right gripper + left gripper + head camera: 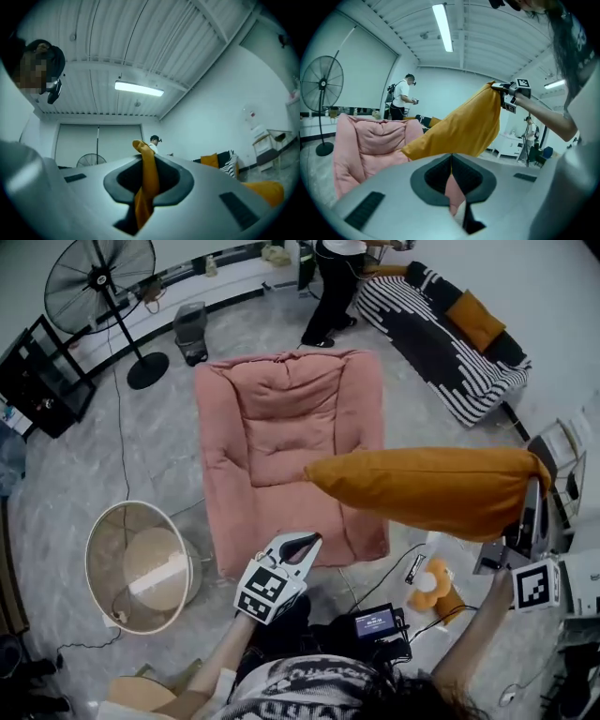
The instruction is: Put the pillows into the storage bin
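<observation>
The right gripper (534,487) is clenched on one corner of the orange pillow (431,488); its own view shows a fold of orange fabric pinched between the jaws. The pillow hangs in the air at about 3 o'clock in the head view, stretching leftward from the grip so that its far corner lies over the right arm of the pink armchair (281,427). The left gripper (298,545) sits near 6 o'clock, in front of the chair's front edge. Its jaws are pressed together with nothing between them, and it is apart from the pillow. The storage bin (89,549), a round mesh basket, stands on the floor at 8 o'clock, just left of the armchair and well apart from the pillow. A second orange pillow (473,320) rests on the striped sofa (441,352) at 1 o'clock. A standing fan (98,277) is at 11 o'clock, and a person (333,287) stands at 12 o'clock beyond the chair. An orange plush toy (433,589) lies on the floor at 5 o'clock.
</observation>
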A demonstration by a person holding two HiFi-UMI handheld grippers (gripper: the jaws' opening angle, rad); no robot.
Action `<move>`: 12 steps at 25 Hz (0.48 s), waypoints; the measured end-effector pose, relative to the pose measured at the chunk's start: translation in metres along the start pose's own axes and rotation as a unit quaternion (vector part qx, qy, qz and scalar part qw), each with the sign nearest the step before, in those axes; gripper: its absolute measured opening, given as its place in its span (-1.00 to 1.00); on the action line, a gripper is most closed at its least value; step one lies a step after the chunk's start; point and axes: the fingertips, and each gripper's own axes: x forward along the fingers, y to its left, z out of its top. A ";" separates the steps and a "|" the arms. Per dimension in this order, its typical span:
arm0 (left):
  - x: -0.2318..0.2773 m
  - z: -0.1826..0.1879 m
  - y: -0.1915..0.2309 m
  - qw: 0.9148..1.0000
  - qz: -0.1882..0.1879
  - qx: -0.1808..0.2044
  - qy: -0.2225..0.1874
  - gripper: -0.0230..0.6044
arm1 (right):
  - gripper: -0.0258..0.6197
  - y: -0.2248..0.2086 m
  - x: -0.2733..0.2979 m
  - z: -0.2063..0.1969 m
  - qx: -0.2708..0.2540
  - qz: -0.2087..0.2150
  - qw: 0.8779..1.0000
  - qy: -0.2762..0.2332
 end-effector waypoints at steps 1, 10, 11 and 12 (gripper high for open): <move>0.011 0.001 -0.012 1.000 -0.013 0.007 0.004 -0.89 | -0.82 -0.020 -0.016 0.008 -0.004 -0.019 1.000 -0.006; 0.095 -0.006 -0.138 0.996 -0.068 0.044 0.039 -0.89 | -0.83 -0.191 -0.150 0.018 0.001 -0.141 0.990 0.008; 0.102 -0.009 -0.155 0.996 -0.070 0.044 0.043 -0.89 | -0.83 -0.212 -0.167 0.013 0.008 -0.155 0.988 0.016; 0.110 -0.012 -0.172 0.995 -0.073 0.042 0.048 -0.89 | -0.83 -0.234 -0.185 0.008 0.017 -0.170 0.985 0.022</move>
